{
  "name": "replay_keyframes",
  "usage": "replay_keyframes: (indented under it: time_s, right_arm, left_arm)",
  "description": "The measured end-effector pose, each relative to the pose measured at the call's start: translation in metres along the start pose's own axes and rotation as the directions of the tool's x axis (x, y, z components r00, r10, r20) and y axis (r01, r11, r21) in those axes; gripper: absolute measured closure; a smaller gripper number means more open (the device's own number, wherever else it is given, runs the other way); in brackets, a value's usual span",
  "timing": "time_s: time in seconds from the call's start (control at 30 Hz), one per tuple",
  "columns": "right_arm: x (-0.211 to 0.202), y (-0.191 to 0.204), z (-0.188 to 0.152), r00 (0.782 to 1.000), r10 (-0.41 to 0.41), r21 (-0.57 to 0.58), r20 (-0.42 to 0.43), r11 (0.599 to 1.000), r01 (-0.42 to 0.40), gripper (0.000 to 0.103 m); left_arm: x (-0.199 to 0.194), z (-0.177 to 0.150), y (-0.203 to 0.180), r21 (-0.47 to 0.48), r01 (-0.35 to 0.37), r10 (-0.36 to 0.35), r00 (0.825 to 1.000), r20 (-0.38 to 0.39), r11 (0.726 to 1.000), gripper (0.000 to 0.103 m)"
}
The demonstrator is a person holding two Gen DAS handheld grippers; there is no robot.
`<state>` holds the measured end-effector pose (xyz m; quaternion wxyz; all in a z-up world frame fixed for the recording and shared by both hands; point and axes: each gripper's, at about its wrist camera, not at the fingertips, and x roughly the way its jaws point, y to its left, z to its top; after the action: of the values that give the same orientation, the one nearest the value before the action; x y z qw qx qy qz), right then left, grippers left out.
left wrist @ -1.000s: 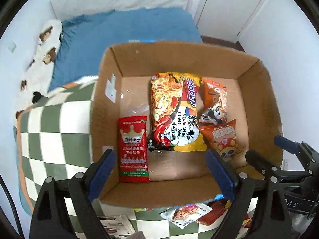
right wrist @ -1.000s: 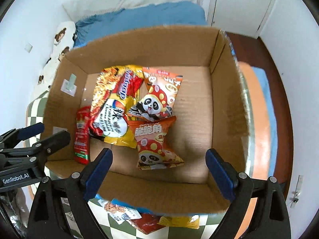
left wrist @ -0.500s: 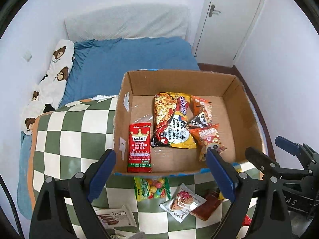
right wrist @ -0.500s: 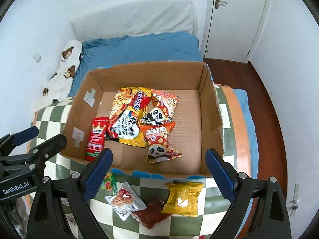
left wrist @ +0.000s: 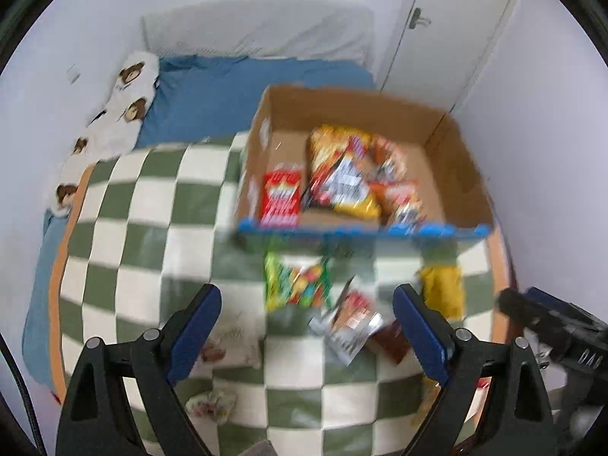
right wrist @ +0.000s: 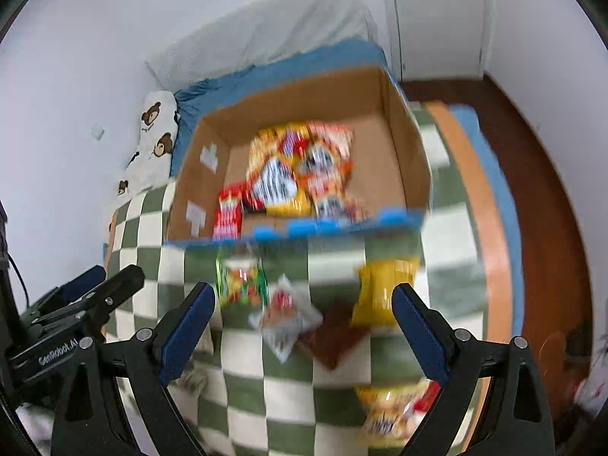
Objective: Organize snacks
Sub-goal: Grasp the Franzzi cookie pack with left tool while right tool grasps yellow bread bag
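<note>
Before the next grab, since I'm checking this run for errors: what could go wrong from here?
1. The white-and-red foil packet overlaps the dark brown packet on the green-and-white checkered blanket, so the open right gripper might pinch both.
2. Both views are motion-blurred, so aim may be off.
3. The blue-edged near wall of the brown cardboard box could snag a carried packet.

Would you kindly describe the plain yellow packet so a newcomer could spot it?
Start at the cardboard box on the checked blanket. Just in front of its right corner lies the yellow packet, the only plain yellow one among the loose snacks.
</note>
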<state>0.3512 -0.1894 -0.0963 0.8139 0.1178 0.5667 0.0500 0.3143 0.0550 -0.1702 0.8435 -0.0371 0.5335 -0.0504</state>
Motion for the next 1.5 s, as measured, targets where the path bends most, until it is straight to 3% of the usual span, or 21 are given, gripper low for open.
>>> replay_keyframes:
  time_s: [0.17, 0.3, 0.5, 0.53, 0.6, 0.67, 0.77, 0.83, 0.93, 1.03, 1.1, 1.13, 1.17, 1.23, 1.3, 1.37, 1.4, 1.43, 1.5]
  right_arm:
    - [0.023, -0.045, -0.058, 0.993, -0.044, 0.089, -0.106, 0.995, 0.054, 0.007]
    - [0.06, -0.08, -0.107, 0.972, -0.077, 0.146, -0.222, 0.983, 0.111, 0.007]
    - [0.111, -0.104, -0.158, 0.94, -0.118, 0.165, -0.32, 0.97, 0.178, 0.008]
    - [0.117, -0.105, -0.163, 0.939, -0.118, 0.168, -0.324, 0.969, 0.18, 0.01]
    - [0.125, -0.102, -0.171, 0.937, -0.123, 0.161, -0.327, 0.97, 0.183, 0.025]
    - [0.133, -0.094, -0.178, 0.937, -0.121, 0.144, -0.328, 0.974, 0.176, 0.033]
    - [0.143, -0.077, -0.182, 0.936, -0.103, 0.105, -0.337, 0.984, 0.146, 0.034]
    - [0.147, -0.065, -0.181, 0.934, -0.085, 0.084, -0.348, 0.989, 0.122, 0.034]
    - [0.154, -0.051, -0.179, 0.927, -0.052, 0.071, -0.373, 0.994, 0.084, 0.034]
    - [0.161, -0.035, -0.174, 0.918, -0.028, 0.06, -0.395, 0.997, 0.056, 0.034]
    - [0.165, -0.023, -0.165, 0.913, -0.022, 0.049, -0.407, 0.998, 0.046, 0.034]
    - [0.168, -0.019, -0.163, 0.91, -0.02, 0.043, -0.414, 0.998, 0.042, 0.034]
    - [0.17, -0.013, -0.16, 0.909, -0.021, 0.039, -0.417, 0.998, 0.041, 0.034]
    - [0.173, -0.007, -0.155, 0.907, -0.022, 0.037, -0.422, 0.998, 0.042, 0.034]
    - [0.175, -0.004, -0.15, 0.906, -0.013, 0.052, -0.423, 0.998, 0.038, 0.034]
    - [0.174, -0.005, -0.143, 0.909, -0.005, 0.067, -0.417, 0.997, 0.037, 0.037]
    - [0.174, -0.006, -0.141, 0.911, -0.004, 0.072, -0.413, 0.997, 0.037, 0.037]
    - [0.173, -0.008, -0.138, 0.912, -0.002, 0.076, -0.41, 0.996, 0.037, 0.038]
    - [0.173, -0.012, -0.136, 0.915, 0.0, 0.08, -0.404, 0.996, 0.036, 0.038]
  left_arm:
    - [0.035, -0.052, 0.022, -0.037, -0.048, 0.043, 0.991, -0.124, 0.998, 0.01]
    - [0.069, -0.088, 0.049, -0.067, -0.103, 0.084, 0.968, -0.235, 0.992, 0.01]
    - [0.093, -0.109, 0.091, -0.111, -0.145, 0.103, 0.943, -0.317, 0.983, 0.01]
    - [0.094, -0.109, 0.098, -0.117, -0.151, 0.107, 0.942, -0.318, 0.982, 0.01]
    - [0.096, -0.107, 0.107, -0.124, -0.165, 0.119, 0.94, -0.319, 0.978, 0.01]
    - [0.099, -0.101, 0.108, -0.1, -0.136, 0.1, 0.947, -0.305, 0.986, 0.01]
    - [0.112, -0.089, 0.091, 0.08, -0.11, 0.13, 0.943, -0.306, 0.991, 0.01]
    - [0.124, -0.084, 0.073, 0.26, -0.102, 0.181, 0.937, -0.3, 0.96, 0.01]
    - [0.148, -0.088, 0.046, 0.528, -0.116, 0.301, 0.911, -0.281, 0.842, 0.01]
    - [0.169, -0.089, 0.036, 0.639, -0.122, 0.368, 0.891, -0.267, 0.76, 0.01]
    - [0.179, -0.084, 0.032, 0.666, -0.129, 0.384, 0.889, -0.251, 0.735, 0.01]
    - [0.183, -0.08, 0.032, 0.661, -0.127, 0.379, 0.89, -0.253, 0.74, 0.013]
    - [0.185, -0.073, 0.031, 0.647, -0.119, 0.366, 0.893, -0.262, 0.753, 0.031]
    - [0.189, -0.063, 0.037, 0.564, -0.11, 0.33, 0.893, -0.305, 0.819, 0.035]
    - [0.187, -0.051, 0.052, 0.372, -0.093, 0.238, 0.9, -0.364, 0.923, 0.036]
    - [0.186, -0.047, 0.072, 0.136, -0.082, 0.135, 0.885, -0.445, 0.987, 0.036]
    - [0.186, -0.048, 0.082, 0.011, -0.06, 0.058, 0.877, -0.477, 0.998, 0.036]
    - [0.185, -0.052, 0.092, -0.12, -0.033, -0.03, 0.873, -0.488, 0.992, 0.036]
    - [0.187, -0.061, 0.1, -0.227, -0.01, -0.108, 0.859, -0.501, 0.974, 0.035]
